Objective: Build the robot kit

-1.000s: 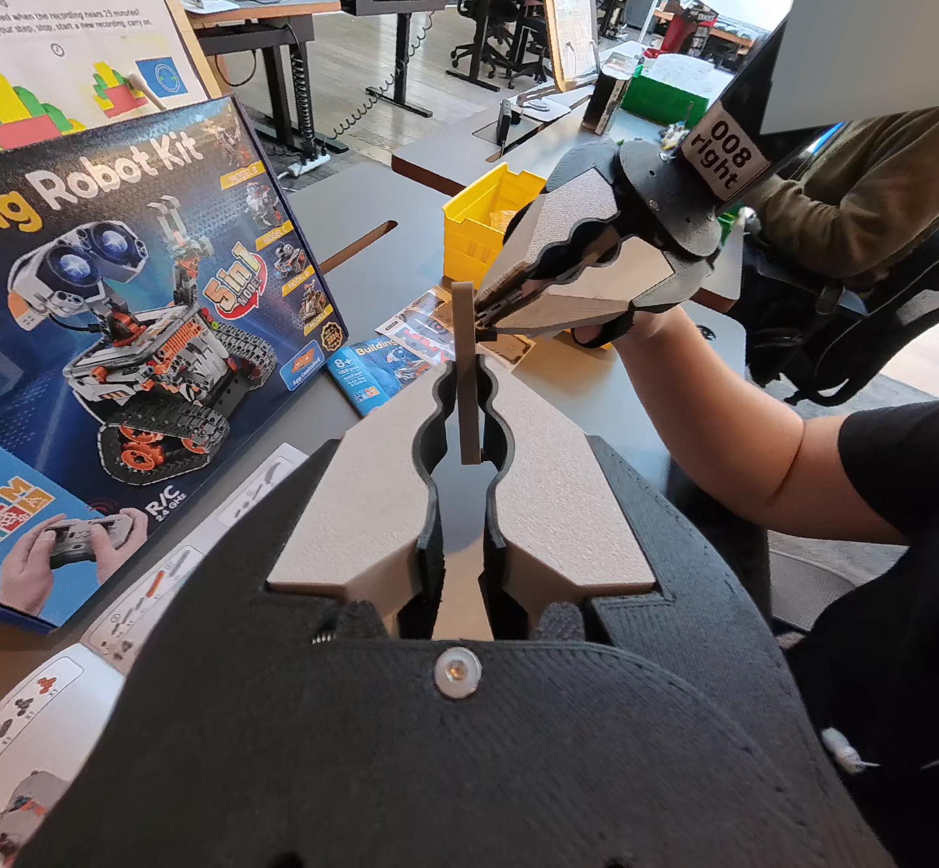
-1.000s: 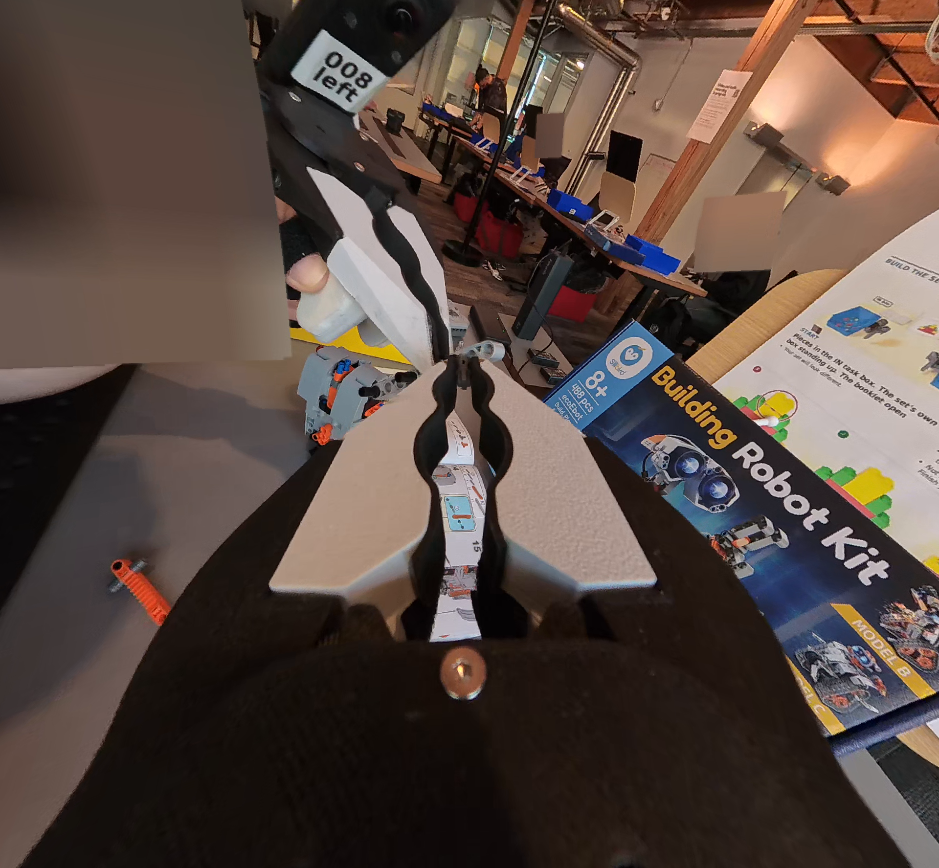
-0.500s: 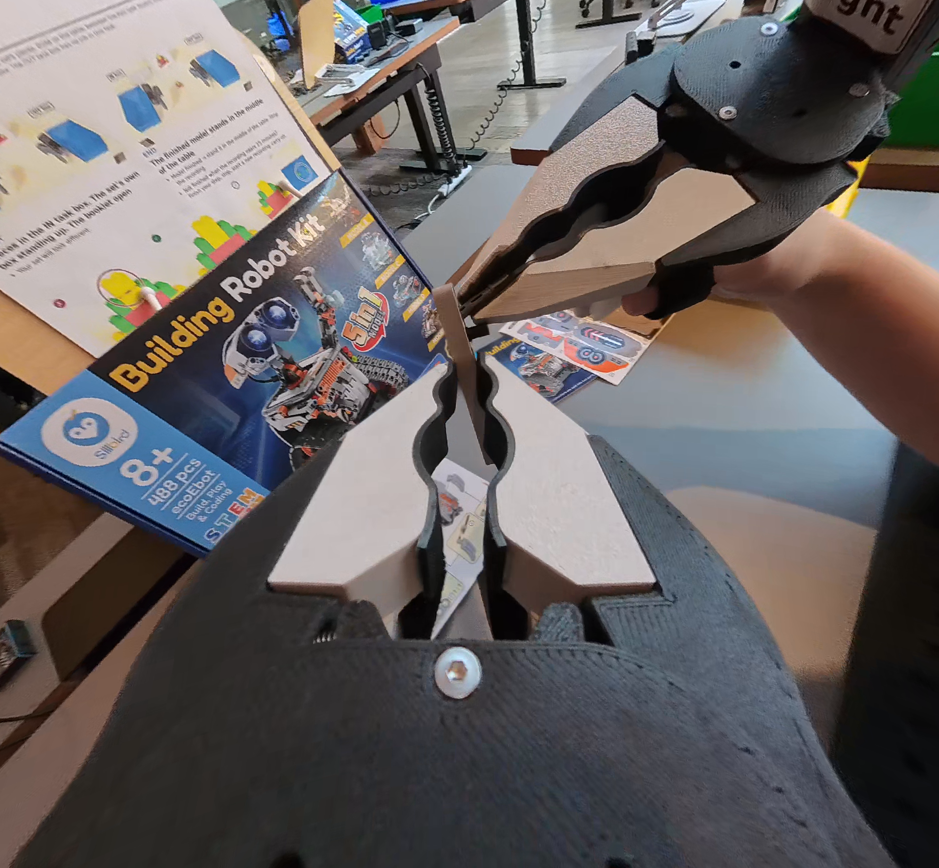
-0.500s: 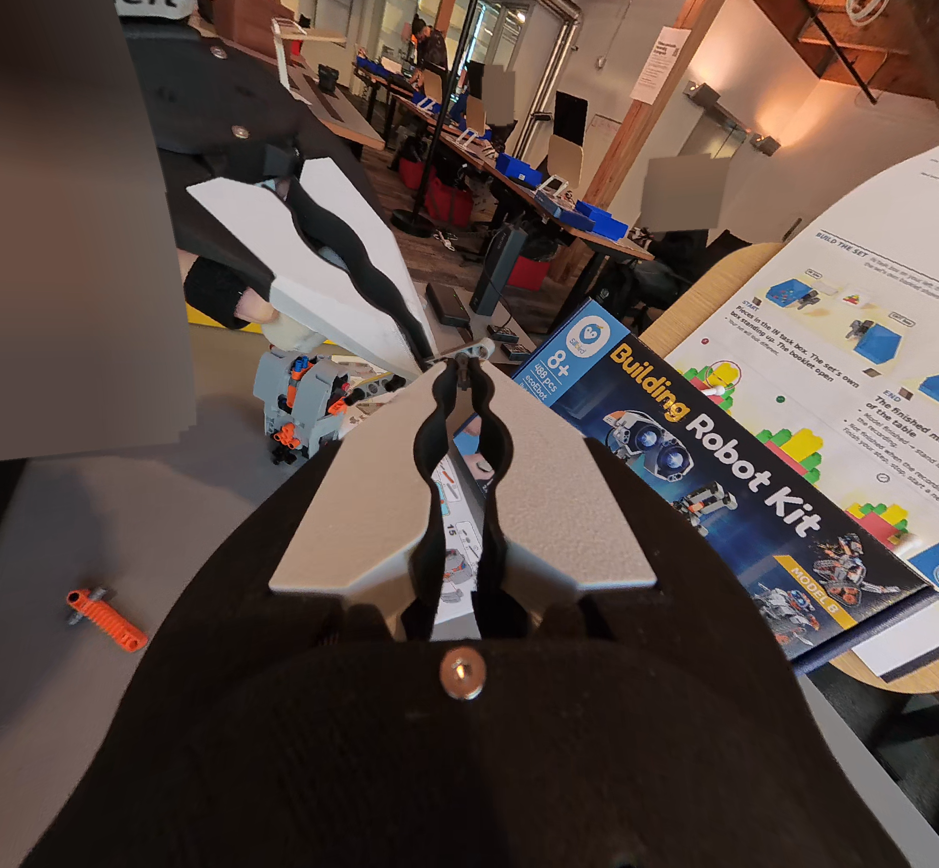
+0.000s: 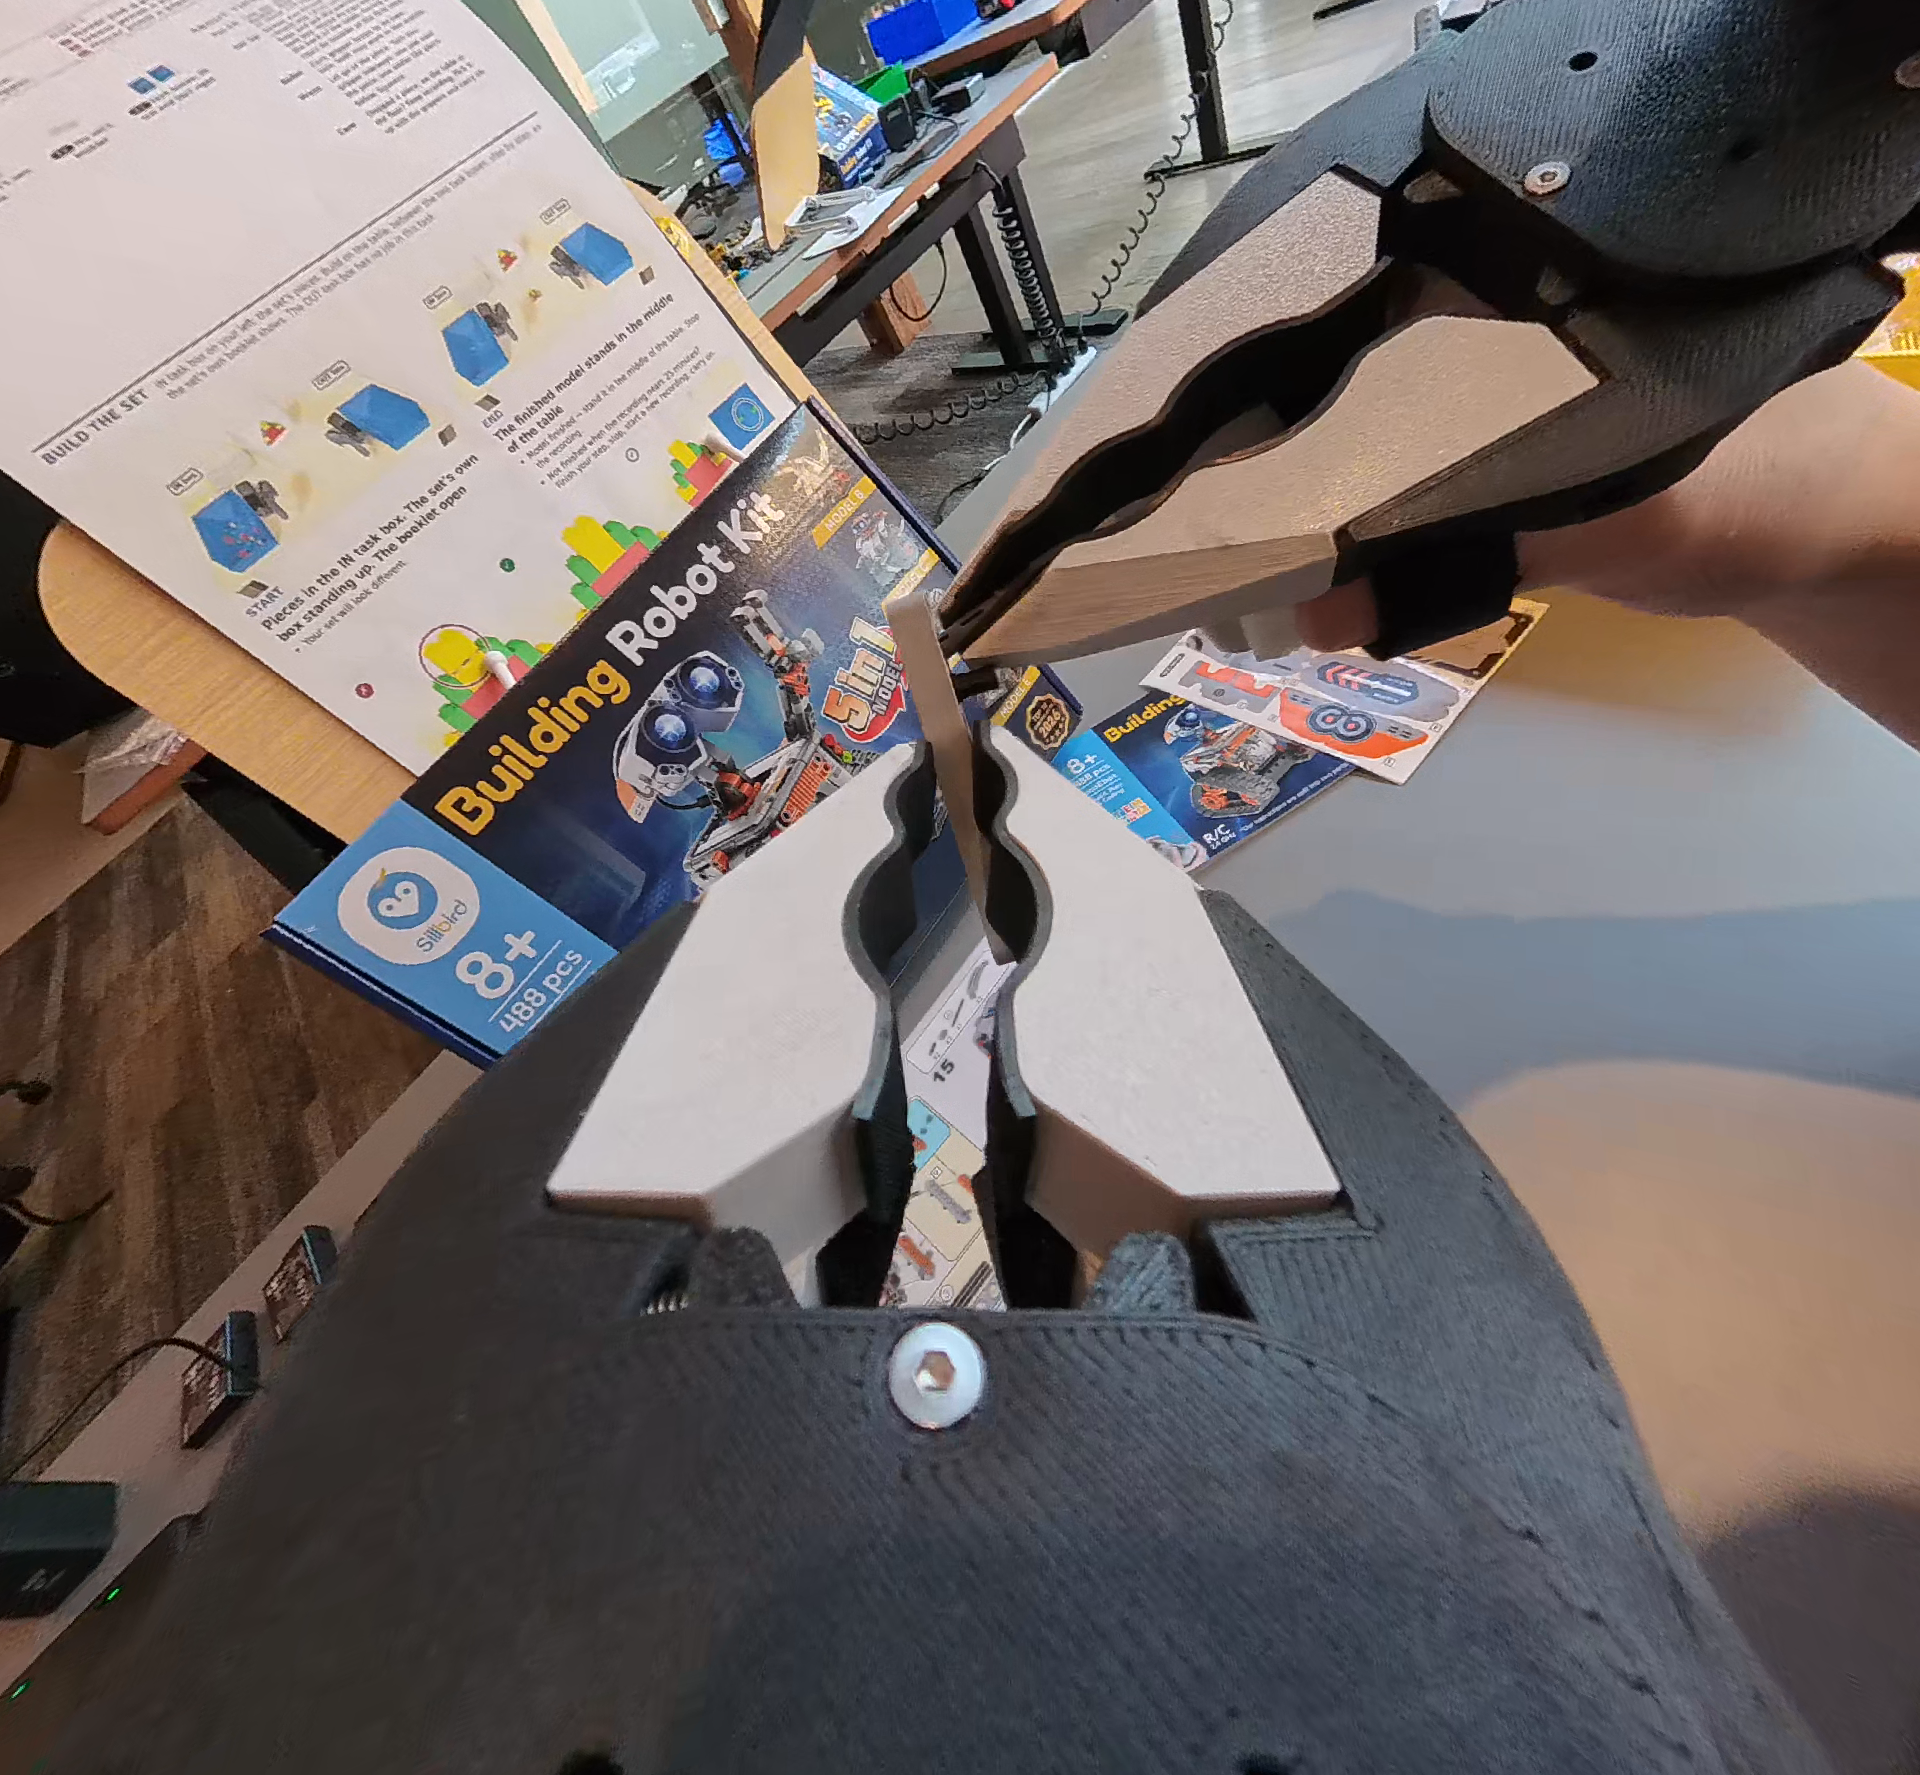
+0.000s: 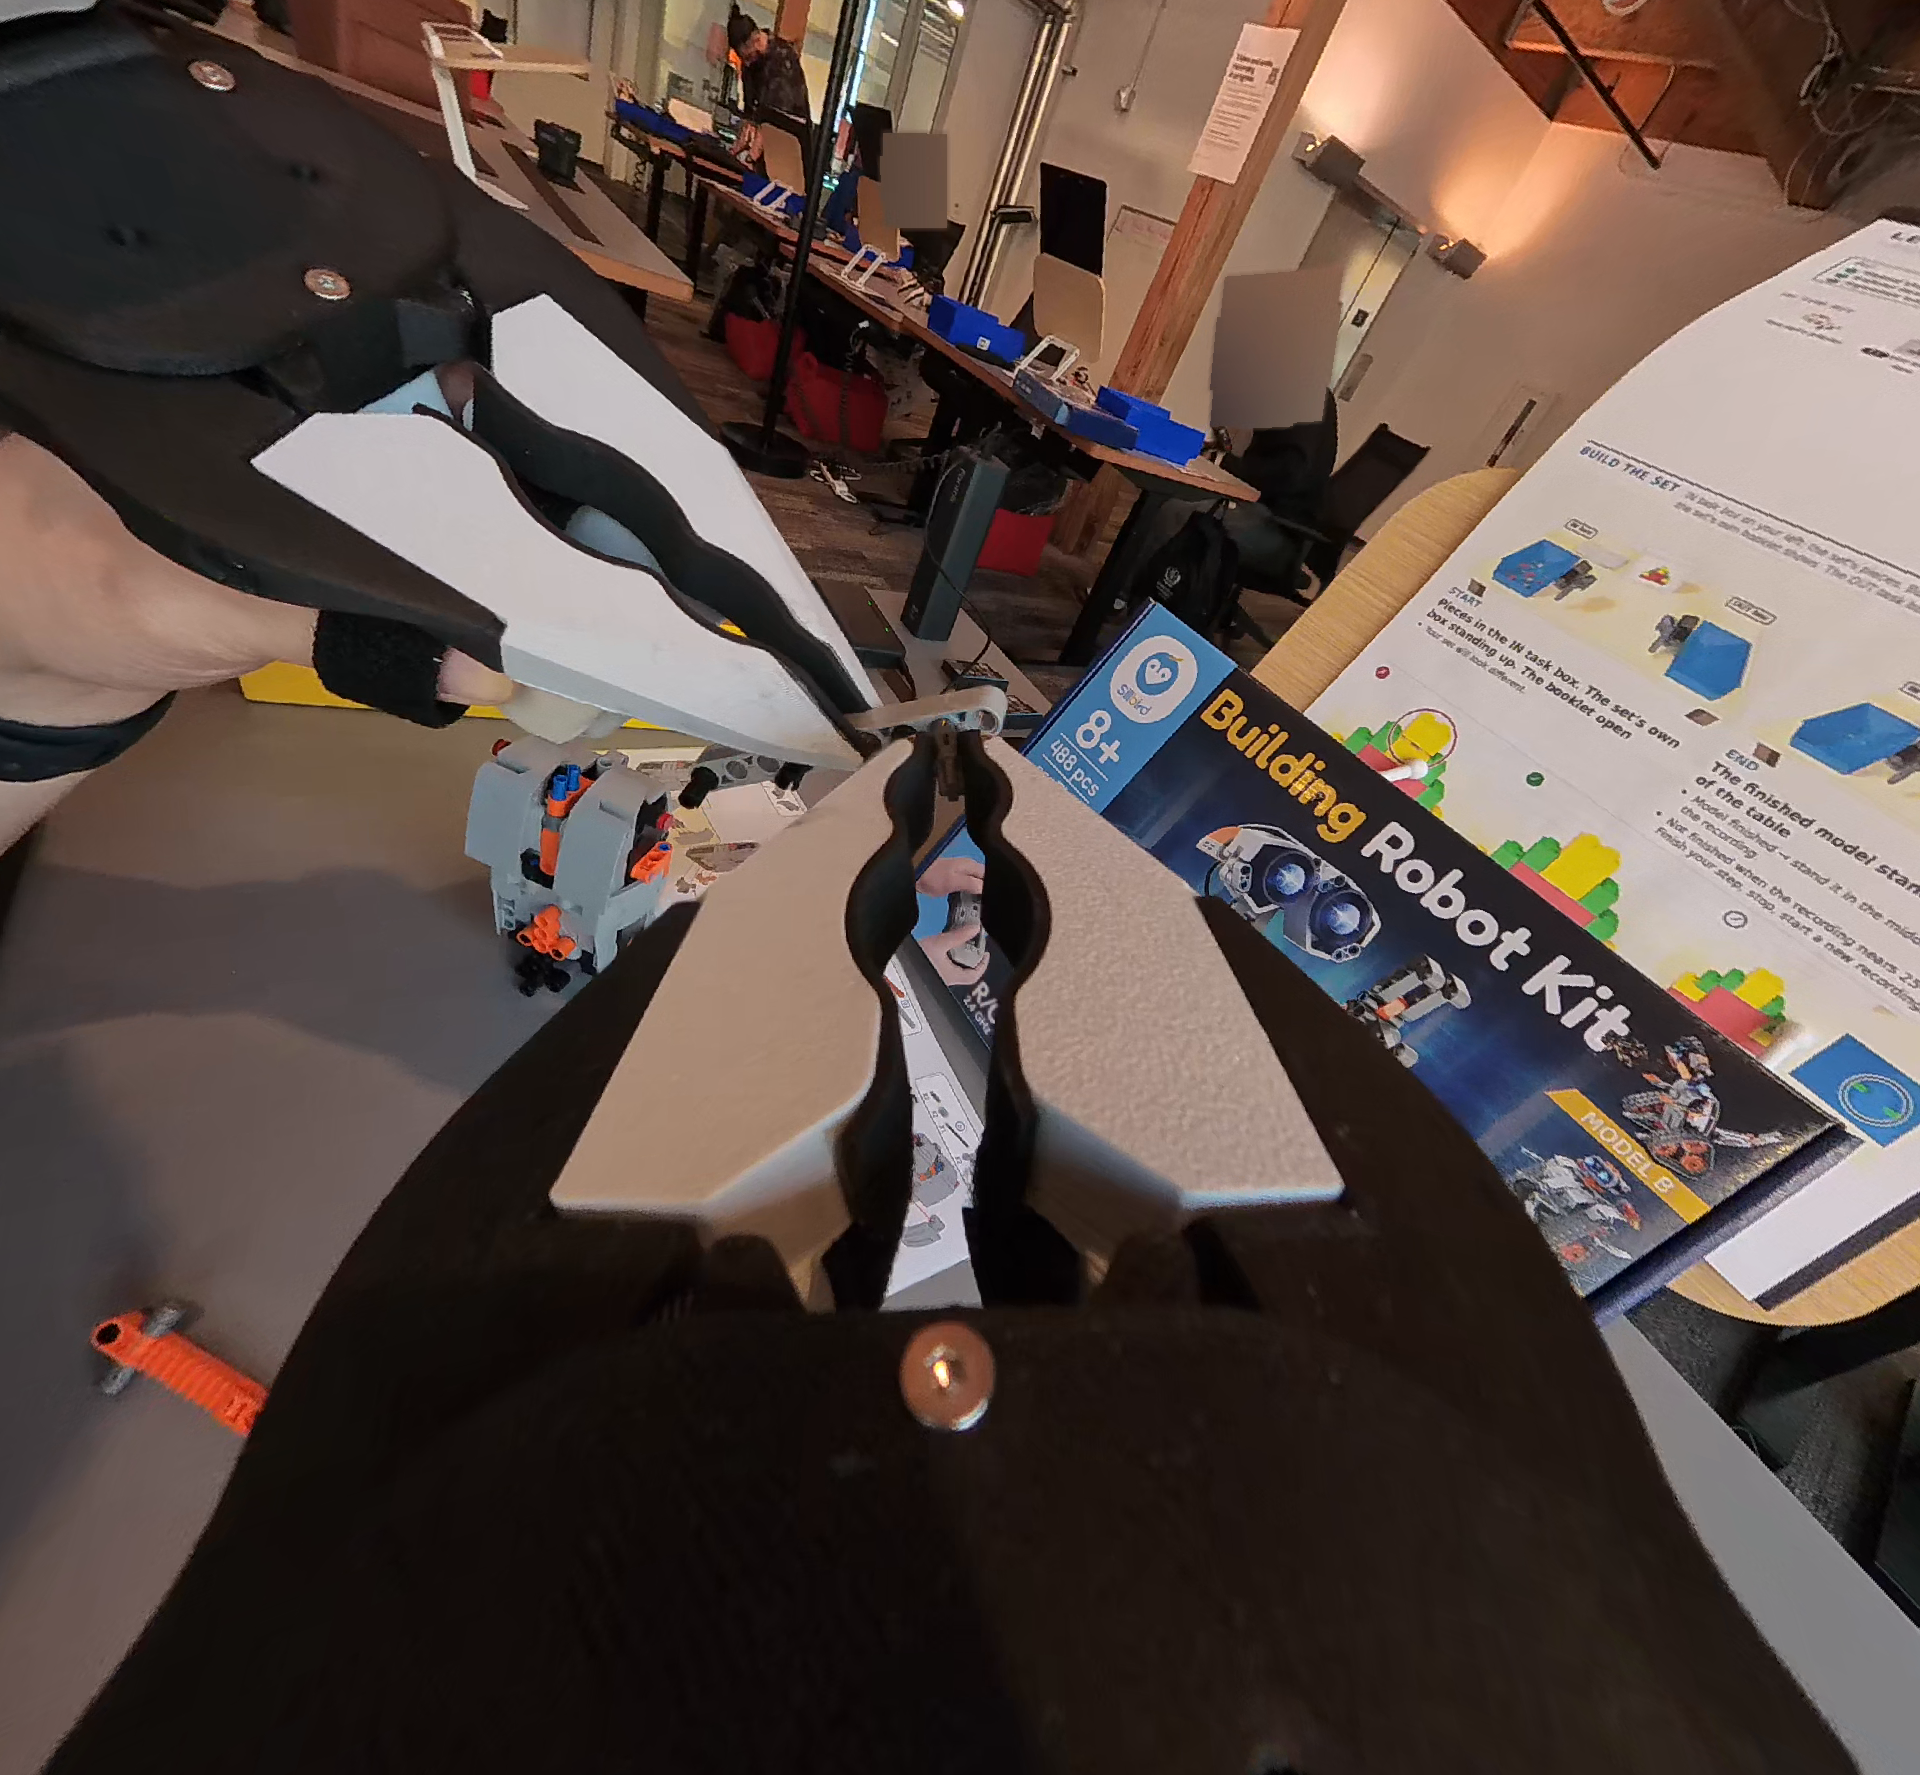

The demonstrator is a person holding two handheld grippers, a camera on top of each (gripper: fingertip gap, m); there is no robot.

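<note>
The left tongs [image 5: 951,751], at the lower centre of the left wrist view, are pinched narrow on a light grey beam [image 5: 933,686] that stands nearly upright out of their tips. The right tongs [image 6: 940,751] reach in from the upper right of that view, closed on what looks like a small dark pin [image 6: 945,757] that touches the beam's top end. Both pairs hang above the grey surface [image 5: 1558,894]. A large printed sheet [image 5: 312,271] fills the upper left, and a blue kit box [image 5: 623,686] leans against it. In the right wrist view a grey and orange model [image 6: 566,852] stands at centre left, with an orange piece [image 6: 171,1356] at lower left.
</note>
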